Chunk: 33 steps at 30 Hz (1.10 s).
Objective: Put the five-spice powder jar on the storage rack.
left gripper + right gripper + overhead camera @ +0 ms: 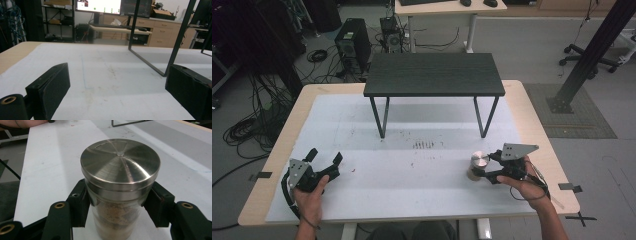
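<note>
A glass shaker jar (478,166) with a steel lid and brownish powder inside stands upright on the white mat at the right. My right gripper (482,163) is shut on the jar (120,192), its black pads (80,202) pressing both sides just under the lid. My left gripper (325,157) rests low on the mat at the left, held by a hand. In the left gripper view its jaws stand wide apart, open, and nothing lies between the pads (53,86).
A small black table (434,74) on thin metal legs (160,42) stands on the mat at the middle back. The white mat (412,165) covers a wooden tabletop. Dark specks (424,145) dot the mat in front of the small table.
</note>
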Available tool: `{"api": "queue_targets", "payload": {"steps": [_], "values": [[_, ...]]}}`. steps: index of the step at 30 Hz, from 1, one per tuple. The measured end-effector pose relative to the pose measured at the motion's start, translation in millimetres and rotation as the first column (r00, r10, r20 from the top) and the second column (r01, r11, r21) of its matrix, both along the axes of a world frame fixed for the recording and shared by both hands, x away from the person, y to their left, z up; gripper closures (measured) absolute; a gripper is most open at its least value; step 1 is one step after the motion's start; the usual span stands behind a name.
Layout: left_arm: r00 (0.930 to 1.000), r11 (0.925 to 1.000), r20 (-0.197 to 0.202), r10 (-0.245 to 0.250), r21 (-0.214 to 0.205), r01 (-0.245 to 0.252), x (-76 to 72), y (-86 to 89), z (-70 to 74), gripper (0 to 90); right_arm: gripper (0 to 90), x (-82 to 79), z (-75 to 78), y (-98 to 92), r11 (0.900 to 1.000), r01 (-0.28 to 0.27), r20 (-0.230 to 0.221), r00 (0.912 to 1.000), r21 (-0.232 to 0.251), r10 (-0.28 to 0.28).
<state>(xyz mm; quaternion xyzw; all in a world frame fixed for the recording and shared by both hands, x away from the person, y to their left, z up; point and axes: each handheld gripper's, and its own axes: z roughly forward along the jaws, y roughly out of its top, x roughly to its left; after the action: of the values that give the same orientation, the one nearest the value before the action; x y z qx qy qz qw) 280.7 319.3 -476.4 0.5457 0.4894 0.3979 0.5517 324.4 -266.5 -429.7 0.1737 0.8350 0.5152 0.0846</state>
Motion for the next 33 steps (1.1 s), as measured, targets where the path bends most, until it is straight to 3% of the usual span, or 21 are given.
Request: {"api": "queue_targets", "payload": {"steps": [33], "values": [[1.0000, 1.0000, -0.006, -0.001, -0.002, 0.001, 0.6, 0.0, 0.1, 6.2, 43.3, -0.8, -1.9, -0.5, 0.9998, 0.009, 0.001, 1.0000, 0.016, -0.009]]}}
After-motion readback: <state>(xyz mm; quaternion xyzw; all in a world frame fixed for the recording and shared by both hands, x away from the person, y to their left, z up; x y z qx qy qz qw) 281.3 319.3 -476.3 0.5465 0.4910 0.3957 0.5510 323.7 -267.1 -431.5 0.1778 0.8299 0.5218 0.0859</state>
